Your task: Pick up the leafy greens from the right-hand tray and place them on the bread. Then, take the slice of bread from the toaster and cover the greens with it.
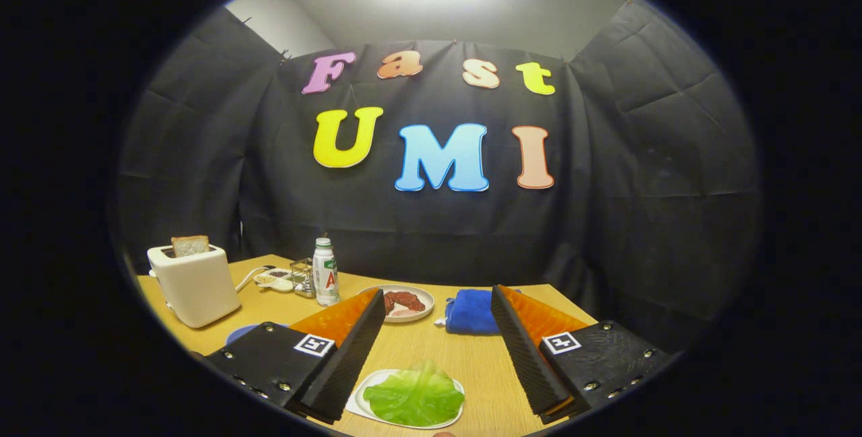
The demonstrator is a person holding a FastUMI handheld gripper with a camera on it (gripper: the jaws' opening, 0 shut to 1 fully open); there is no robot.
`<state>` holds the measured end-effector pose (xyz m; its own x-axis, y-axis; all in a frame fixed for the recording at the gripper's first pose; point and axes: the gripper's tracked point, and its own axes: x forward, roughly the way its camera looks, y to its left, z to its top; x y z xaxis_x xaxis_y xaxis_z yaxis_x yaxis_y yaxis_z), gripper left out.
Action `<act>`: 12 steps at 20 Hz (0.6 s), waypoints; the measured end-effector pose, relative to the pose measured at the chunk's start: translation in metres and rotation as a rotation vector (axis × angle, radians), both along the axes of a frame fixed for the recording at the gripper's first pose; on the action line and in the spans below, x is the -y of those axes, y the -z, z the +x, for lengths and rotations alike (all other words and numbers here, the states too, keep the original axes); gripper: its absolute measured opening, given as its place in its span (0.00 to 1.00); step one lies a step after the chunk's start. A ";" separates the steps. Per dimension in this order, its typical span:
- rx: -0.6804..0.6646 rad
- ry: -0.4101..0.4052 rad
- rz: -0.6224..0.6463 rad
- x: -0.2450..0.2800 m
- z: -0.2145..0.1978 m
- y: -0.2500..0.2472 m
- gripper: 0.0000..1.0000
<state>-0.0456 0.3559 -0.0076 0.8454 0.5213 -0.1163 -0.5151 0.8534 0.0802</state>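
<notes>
The leafy greens were seen nearest the lens, a crinkled, glossy pale-green leaf lying flat on a shallow white oval tray, low between the fingers and not touched by either. The gripper was held w/ fingers spread wide, nothing pinched; ribbed pads were visible on the inner faces. Progress was judged at approx. zero: greens not yet lifted, and the slice of bread was seen standing upright in the slot of the toaster, brown-crusted, porous crumb. The toaster, a smooth cream box w/ rounded corners, stood well to the left on the wood-grain table. The base bread for the greens could not be made out; a blue rim beside the left finger may have been its plate, but that was only a guess. Beyond the fingers a round plate of reddish food, a soft blue cloth & a small plastic bottle were noted. Both steps were left to do.
</notes>
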 end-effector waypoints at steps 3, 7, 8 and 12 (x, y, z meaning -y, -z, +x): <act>-0.087 -0.047 -0.057 -0.012 -0.003 0.030 0.97; -0.211 -0.104 -0.124 -0.030 -0.009 0.072 0.97; -0.239 -0.120 -0.149 -0.033 -0.011 0.083 0.97; -0.341 -0.172 -0.220 -0.045 -0.020 0.118 0.97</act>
